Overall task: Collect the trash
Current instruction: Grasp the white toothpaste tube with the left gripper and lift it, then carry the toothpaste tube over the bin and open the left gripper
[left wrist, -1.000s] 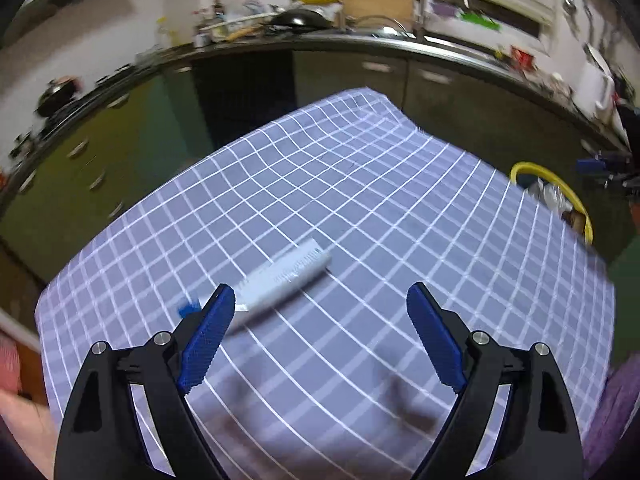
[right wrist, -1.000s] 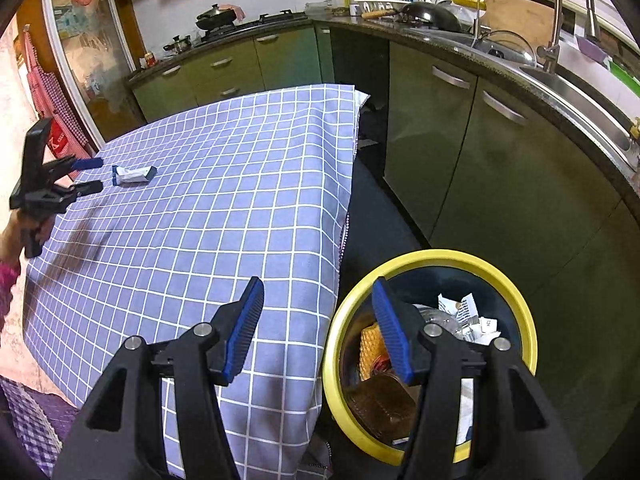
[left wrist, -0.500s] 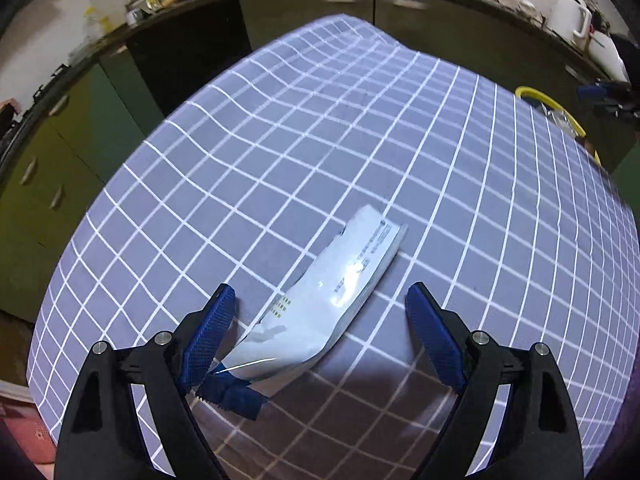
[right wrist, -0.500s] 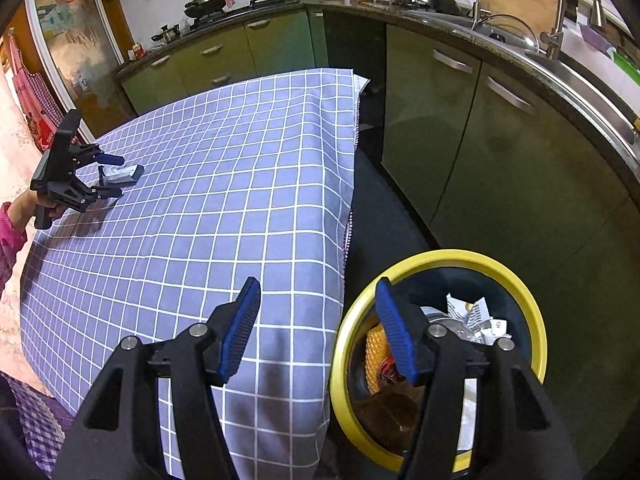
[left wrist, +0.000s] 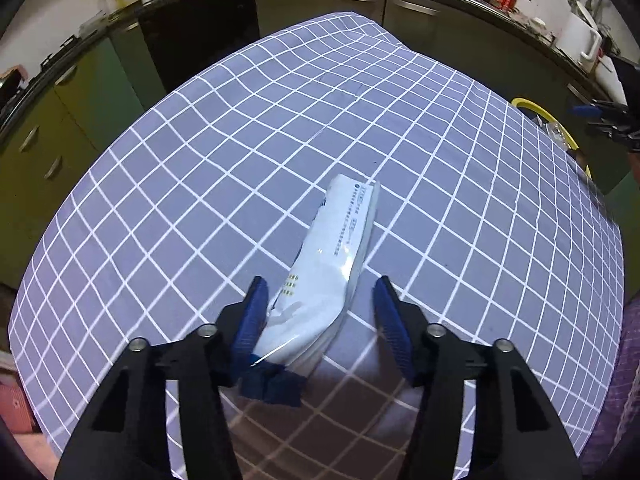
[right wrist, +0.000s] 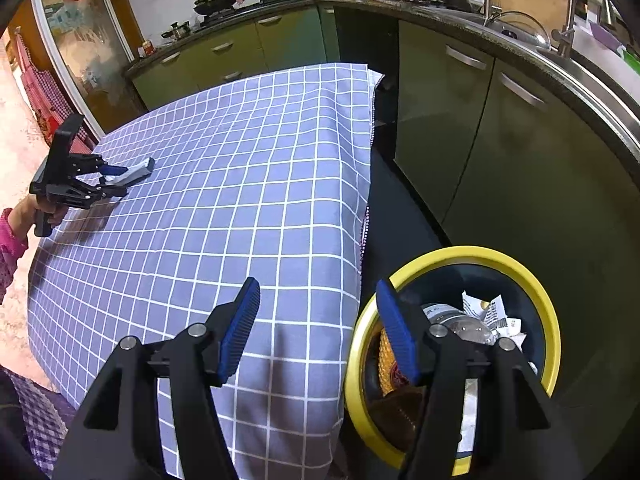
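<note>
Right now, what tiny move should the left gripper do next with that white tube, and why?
Probably close the left gripper. The white toothpaste tube lies flat on the checked tablecloth with its lower end already between the open jaws, nearer the left finger, not pinched. Once gripped, it can go to the yellow-rimmed trash bin.

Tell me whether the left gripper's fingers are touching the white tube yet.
Cannot tell. In the left wrist view, the left finger pad overlaps the white tube, hiding any contact; the right pad stands clearly apart.
</note>
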The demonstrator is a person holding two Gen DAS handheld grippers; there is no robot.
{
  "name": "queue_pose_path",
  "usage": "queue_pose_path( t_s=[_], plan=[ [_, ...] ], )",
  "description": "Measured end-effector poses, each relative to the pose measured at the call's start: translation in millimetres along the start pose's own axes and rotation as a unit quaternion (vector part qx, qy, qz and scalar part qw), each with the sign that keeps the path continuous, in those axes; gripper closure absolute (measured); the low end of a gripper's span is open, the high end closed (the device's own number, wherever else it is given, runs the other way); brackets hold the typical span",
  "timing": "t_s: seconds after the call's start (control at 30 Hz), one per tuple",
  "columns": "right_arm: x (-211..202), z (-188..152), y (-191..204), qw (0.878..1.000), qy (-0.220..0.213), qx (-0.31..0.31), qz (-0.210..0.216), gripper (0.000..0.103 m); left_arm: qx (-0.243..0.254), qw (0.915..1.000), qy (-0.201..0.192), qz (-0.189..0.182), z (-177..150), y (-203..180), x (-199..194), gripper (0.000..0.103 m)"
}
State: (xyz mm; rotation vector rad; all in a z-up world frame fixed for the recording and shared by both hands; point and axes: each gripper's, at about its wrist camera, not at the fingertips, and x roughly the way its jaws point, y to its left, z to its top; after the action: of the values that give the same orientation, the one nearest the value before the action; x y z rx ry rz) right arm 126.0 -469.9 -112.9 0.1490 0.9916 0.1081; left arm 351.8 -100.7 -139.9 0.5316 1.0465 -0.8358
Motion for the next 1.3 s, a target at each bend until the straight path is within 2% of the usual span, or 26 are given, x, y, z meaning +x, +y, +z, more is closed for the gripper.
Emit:
queue_pose_path(
  t_s=[0.17, 0.33, 0.5, 0.73, 0.97, 1.1, 1.3],
  plan=[
    [-11, -8, -1, 1.0, -0.009, 0.001, 0.007, 0.045, -0.021, 0.9994, 0.001, 0.027, -4, -11, -5, 0.071],
    [-25, -17, -4, 1.0, -0.024, 0.003, 0.014, 0.045, -0.038, 0.9975, 0.003, 0.06, -11, -28, -10, 0.072],
    [-41, -26, -9, 0.999, -0.039, 0.004, 0.019, 0.045, -0.04, 0.9959, -0.015, 0.079, -14, -58, -25, 0.072],
    [-71, -46, -22, 0.997, -0.069, 0.016, 0.018, 0.045, -0.01, 0.9953, -0.056, 0.078, 5, -125, -61, 0.072],
    [-116, -78, -52, 0.993, -0.109, 0.05, -0.011, 0.045, 0.066, 0.9932, -0.094, 0.019, 51, -217, -82, 0.072],
    [-146, -106, -80, 0.986, -0.134, 0.088, -0.034, 0.045, 0.127, 0.9859, -0.107, -0.024, 86, -281, -77, 0.072],
    [-166, -143, -121, 0.977, -0.148, 0.144, -0.054, 0.044, 0.175, 0.9756, -0.096, -0.092, 137, -362, -51, 0.072]
  ],
)
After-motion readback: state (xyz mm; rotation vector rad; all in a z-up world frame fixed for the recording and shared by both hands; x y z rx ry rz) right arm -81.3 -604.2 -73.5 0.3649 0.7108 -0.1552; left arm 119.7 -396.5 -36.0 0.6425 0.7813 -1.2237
